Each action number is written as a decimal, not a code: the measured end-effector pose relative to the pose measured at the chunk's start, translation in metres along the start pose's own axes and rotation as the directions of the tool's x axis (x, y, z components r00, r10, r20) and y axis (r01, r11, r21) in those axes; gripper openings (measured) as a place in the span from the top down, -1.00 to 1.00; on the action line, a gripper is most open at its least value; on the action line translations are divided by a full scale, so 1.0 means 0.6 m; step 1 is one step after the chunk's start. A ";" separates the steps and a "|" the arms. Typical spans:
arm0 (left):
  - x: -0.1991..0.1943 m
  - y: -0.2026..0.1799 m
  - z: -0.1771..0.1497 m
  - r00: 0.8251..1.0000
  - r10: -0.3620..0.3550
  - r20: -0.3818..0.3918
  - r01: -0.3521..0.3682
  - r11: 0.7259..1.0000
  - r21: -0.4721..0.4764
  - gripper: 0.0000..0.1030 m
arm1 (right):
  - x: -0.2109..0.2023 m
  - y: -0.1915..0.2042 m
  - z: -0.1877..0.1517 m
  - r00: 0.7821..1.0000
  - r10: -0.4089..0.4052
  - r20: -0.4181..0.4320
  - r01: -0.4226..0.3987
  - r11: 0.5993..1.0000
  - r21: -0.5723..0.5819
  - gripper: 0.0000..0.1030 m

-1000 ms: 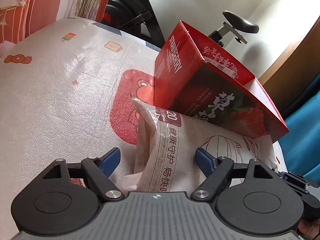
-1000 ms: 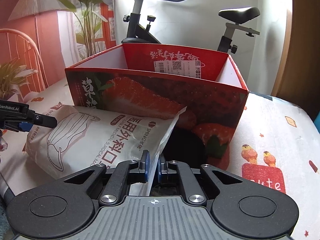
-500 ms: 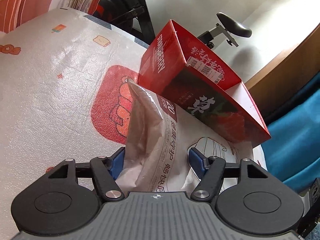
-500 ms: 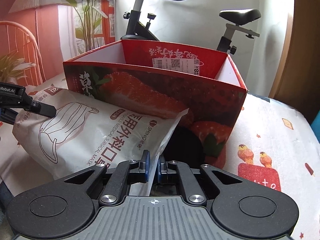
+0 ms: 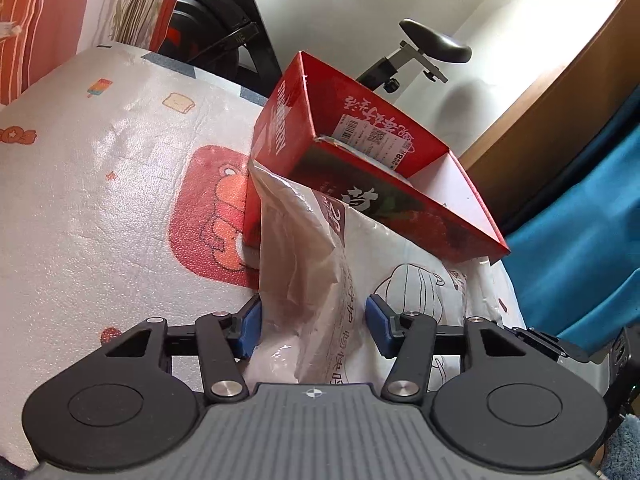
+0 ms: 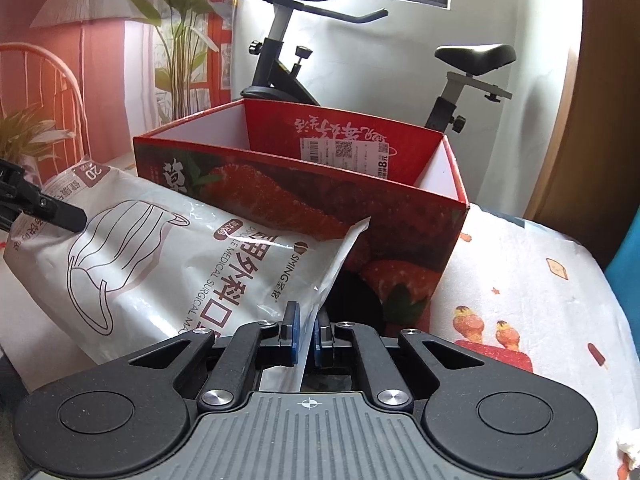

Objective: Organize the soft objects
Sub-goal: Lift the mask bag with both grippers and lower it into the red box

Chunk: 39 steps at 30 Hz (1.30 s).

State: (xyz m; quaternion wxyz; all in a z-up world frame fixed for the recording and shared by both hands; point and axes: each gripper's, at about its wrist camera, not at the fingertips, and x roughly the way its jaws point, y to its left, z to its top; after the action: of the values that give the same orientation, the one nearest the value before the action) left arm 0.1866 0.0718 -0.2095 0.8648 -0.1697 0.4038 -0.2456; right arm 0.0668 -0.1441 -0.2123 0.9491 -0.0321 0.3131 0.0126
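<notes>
A white bag of surgical masks point(image 6: 168, 264) is held off the surface in front of the open red strawberry box point(image 6: 400, 216). My right gripper point(image 6: 305, 338) is shut on the bag's flat sealed edge. My left gripper point(image 5: 312, 326) straddles the bag's other end point(image 5: 304, 264); its left blue pad point(image 5: 249, 326) touches the bag, while the right pad point(image 5: 378, 326) stands a little off it. The box point(image 5: 360, 168) stands just behind the bag, open at the top, with nothing visible inside. The left gripper's finger point(image 6: 48, 210) shows at the left of the right wrist view.
The surface is a white cover printed with cartoon pictures point(image 5: 120, 208). An exercise bike point(image 6: 288, 68) stands behind the box. A plant point(image 6: 180, 40) and a red chair point(image 6: 48, 92) stand at the back left. A blue cloth point(image 5: 580, 248) hangs at the right.
Both grippers have lifted the bag higher against the box front. The left jaws have narrowed around the bag's end. The right gripper has stayed shut on the sealed edge.
</notes>
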 end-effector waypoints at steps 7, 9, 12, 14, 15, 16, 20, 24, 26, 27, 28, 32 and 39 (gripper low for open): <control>-0.045 -0.034 0.007 0.999 -0.009 0.035 0.006 0.996 0.089 -0.10 | -0.049 -0.003 0.024 0.996 -0.005 0.084 0.008 0.999 -0.041 0.88; -0.053 -0.035 0.011 0.999 -0.017 0.042 0.014 0.996 0.090 -0.10 | -0.055 -0.007 0.032 0.995 0.001 0.104 0.002 1.000 -0.024 0.89; -0.060 -0.041 0.030 0.999 -0.025 0.049 0.020 0.994 0.107 -0.10 | -0.066 -0.009 0.052 0.990 0.000 0.138 0.005 0.999 -0.038 0.89; -0.067 -0.051 0.051 0.997 -0.033 0.065 0.025 0.992 0.126 -0.11 | -0.074 -0.011 0.072 0.987 0.003 0.161 0.008 0.998 -0.064 0.89; -0.069 -0.057 0.062 0.997 -0.034 0.076 0.024 0.991 0.134 -0.11 | -0.077 -0.013 0.084 0.985 0.004 0.171 0.009 0.997 -0.076 0.89; -0.069 -0.066 0.074 0.995 -0.033 0.091 0.020 0.989 0.147 -0.11 | -0.080 -0.018 0.098 0.983 0.007 0.182 0.009 0.996 -0.085 0.89; -0.058 -0.110 0.128 0.987 -0.015 0.163 -0.023 0.973 0.229 -0.11 | -0.080 -0.040 0.160 0.976 -0.003 0.218 0.029 0.993 -0.115 0.88; -0.020 -0.142 0.179 0.980 0.012 0.197 -0.062 0.966 0.250 -0.11 | -0.048 -0.071 0.224 0.975 -0.040 0.220 0.071 0.988 -0.136 0.88; 0.006 -0.154 0.196 0.979 0.034 0.201 -0.087 0.961 0.262 -0.11 | -0.022 -0.084 0.250 0.977 -0.067 0.204 0.098 0.984 -0.148 0.88; 0.019 -0.158 0.203 0.979 0.046 0.198 -0.097 0.961 0.259 -0.11 | -0.009 -0.090 0.260 0.978 -0.079 0.195 0.109 0.982 -0.151 0.88; 0.031 -0.159 0.210 0.980 0.054 0.191 -0.102 0.962 0.253 -0.11 | 0.006 -0.096 0.269 0.979 -0.089 0.185 0.119 0.981 -0.153 0.88; 0.073 -0.153 0.232 0.983 0.091 0.162 -0.128 0.964 0.233 -0.10 | 0.061 -0.116 0.287 0.984 -0.115 0.134 0.137 0.977 -0.163 0.88; 0.148 -0.147 0.271 0.979 0.162 0.121 -0.188 0.947 0.259 -0.10 | 0.160 -0.137 0.286 0.990 -0.134 0.039 0.140 0.965 -0.223 0.86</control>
State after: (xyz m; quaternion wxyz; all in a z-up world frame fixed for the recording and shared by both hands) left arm 0.3373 -0.0354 -0.1205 0.9169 -0.0260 0.3372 -0.2117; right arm 0.2492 -0.2140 -0.1272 0.9415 -0.1609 0.2956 -0.0173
